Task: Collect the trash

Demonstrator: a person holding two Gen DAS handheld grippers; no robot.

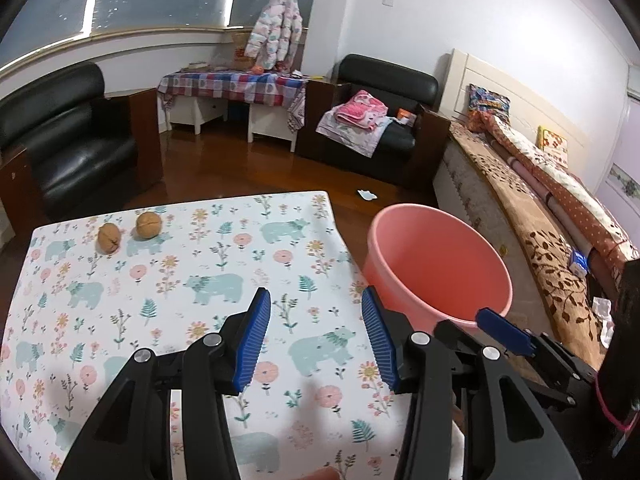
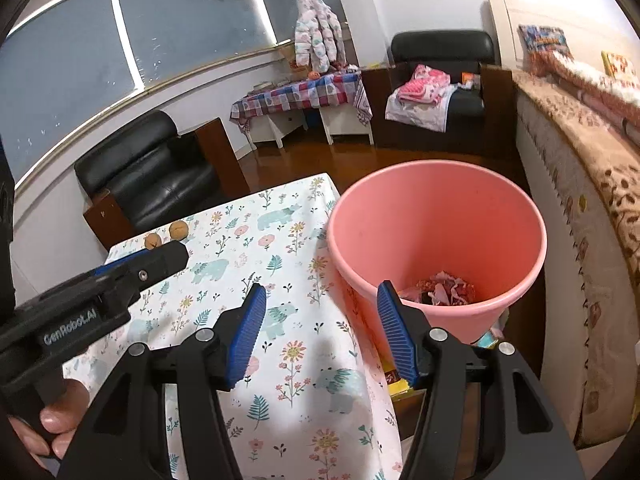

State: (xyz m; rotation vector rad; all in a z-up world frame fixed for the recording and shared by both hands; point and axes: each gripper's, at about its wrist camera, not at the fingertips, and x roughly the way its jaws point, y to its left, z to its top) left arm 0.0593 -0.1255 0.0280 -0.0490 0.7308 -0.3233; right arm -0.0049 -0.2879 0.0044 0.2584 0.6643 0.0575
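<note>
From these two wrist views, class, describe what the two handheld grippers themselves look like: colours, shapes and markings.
Both match: the left gripper and right gripper have black linkage arms with silver pivot bolts and two blue ribbed pads. The left one's black body reads "GenRobot.AI" in white. A bare hand grips it.
</note>
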